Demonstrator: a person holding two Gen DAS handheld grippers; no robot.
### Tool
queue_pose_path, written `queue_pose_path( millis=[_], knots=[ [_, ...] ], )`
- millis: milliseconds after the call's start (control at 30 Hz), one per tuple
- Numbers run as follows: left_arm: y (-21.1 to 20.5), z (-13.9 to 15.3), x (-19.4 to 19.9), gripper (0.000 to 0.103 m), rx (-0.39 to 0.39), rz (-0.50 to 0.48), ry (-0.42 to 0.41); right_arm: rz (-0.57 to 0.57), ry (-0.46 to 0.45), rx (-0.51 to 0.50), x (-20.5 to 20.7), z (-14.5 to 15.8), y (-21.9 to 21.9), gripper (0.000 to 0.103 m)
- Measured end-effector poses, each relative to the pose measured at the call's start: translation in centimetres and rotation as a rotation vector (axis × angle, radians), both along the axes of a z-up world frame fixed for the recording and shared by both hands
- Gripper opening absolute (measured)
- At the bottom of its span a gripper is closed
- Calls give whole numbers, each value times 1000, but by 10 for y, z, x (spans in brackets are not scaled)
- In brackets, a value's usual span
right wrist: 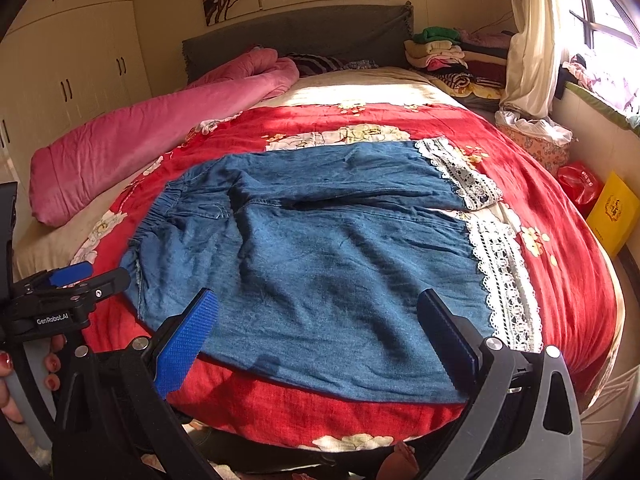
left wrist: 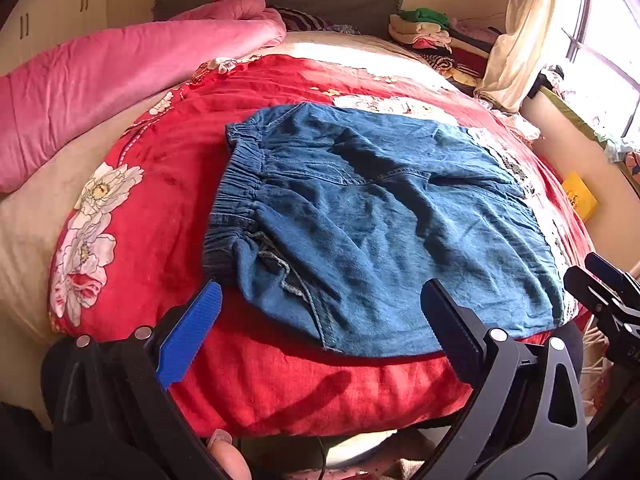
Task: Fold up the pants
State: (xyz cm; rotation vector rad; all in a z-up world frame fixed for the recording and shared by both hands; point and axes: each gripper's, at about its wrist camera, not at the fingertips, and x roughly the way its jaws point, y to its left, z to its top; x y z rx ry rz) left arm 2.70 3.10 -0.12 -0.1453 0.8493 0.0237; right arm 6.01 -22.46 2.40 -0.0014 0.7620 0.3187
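So, blue denim pants (right wrist: pixel 320 256) lie spread flat on the red floral blanket (right wrist: pixel 560 280) over the bed, elastic waistband (left wrist: pixel 236 196) toward 9 o'clock, lace-trimmed cuffs (right wrist: pixel 504 280) toward 3 o'clock. Both legs lie side by side, the far one at 12 o'clock slightly overlapping the near one. My left gripper (left wrist: pixel 320 316) hovers at 6 o'clock over the near edge of the pants by the waist end, fingers spread wide, gripping nothing. My right gripper (right wrist: pixel 316 320) hangs at 6 o'clock over the near leg, also spread wide, nothing between the pads. From the right wrist I see the left gripper at 9 o'clock with a hand (right wrist: pixel 24 372), red-painted nails, on its handle. Pink quilt (right wrist: pixel 132 148) is rolled at 10 o'clock, apart from the pants. Stack of folded clothes (right wrist: pixel 444 56) at 1 o'clock by the headboard (right wrist: pixel 296 36). Yellow box (right wrist: pixel 612 212) at 3 o'clock, off the bed.
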Motion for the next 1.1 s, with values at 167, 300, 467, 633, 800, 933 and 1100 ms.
queue_pose_path(
  millis=[167,300,467,633,800,933,1100],
  knots=[
    [21,5,23,94,-6,12,-7,40,76,91,34,3,1,99],
    [40,12,47,94,-19,24,-15,68,108,126,64,11,9,99],
    [67,17,80,94,-43,52,-4,101,59,67,92,25,27,99],
    [88,11,119,94,-15,64,20,139,77,72,127,28,39,99],
    [102,-6,161,94,10,32,74,160,89,15,160,23,55,99],
    [106,-18,192,94,20,-17,89,206,111,-4,191,16,67,99],
    [112,-41,223,76,12,-52,131,243,137,-69,234,2,81,99]
  ],
)
